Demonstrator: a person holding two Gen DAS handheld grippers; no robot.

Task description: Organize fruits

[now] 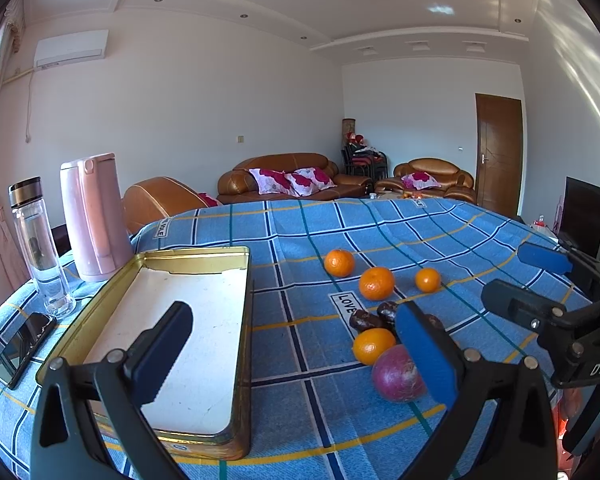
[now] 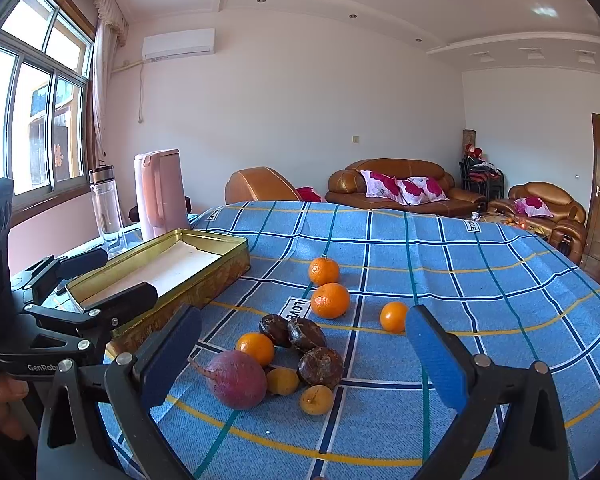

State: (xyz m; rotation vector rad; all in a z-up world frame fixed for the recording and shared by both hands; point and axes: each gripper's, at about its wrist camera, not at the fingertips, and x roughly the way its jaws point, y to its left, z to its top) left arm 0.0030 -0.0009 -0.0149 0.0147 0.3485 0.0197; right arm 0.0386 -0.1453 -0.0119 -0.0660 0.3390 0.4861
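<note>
Fruit lies loose on the blue checked cloth: several oranges (image 2: 330, 300), three dark wrinkled fruits (image 2: 306, 334), a purple round fruit (image 2: 236, 378) and two small yellow fruits (image 2: 316, 399). A gold tin tray (image 1: 245, 340) with a bare white floor sits to their left. My left gripper (image 1: 296, 354) is open, one finger over the tray, the other in front of the purple fruit (image 1: 396, 374). My right gripper (image 2: 304, 360) is open above the fruit cluster, holding nothing. Each gripper shows in the other's view: the right gripper (image 1: 528, 280) and the left gripper (image 2: 108, 278).
A pink kettle (image 1: 94, 216), a clear glass bottle (image 1: 40, 248) and a phone (image 1: 22, 346) stand left of the tray near the table edge. A dark screen (image 1: 584, 216) is off the table's right side. Brown sofas (image 2: 400, 184) lie beyond the far edge.
</note>
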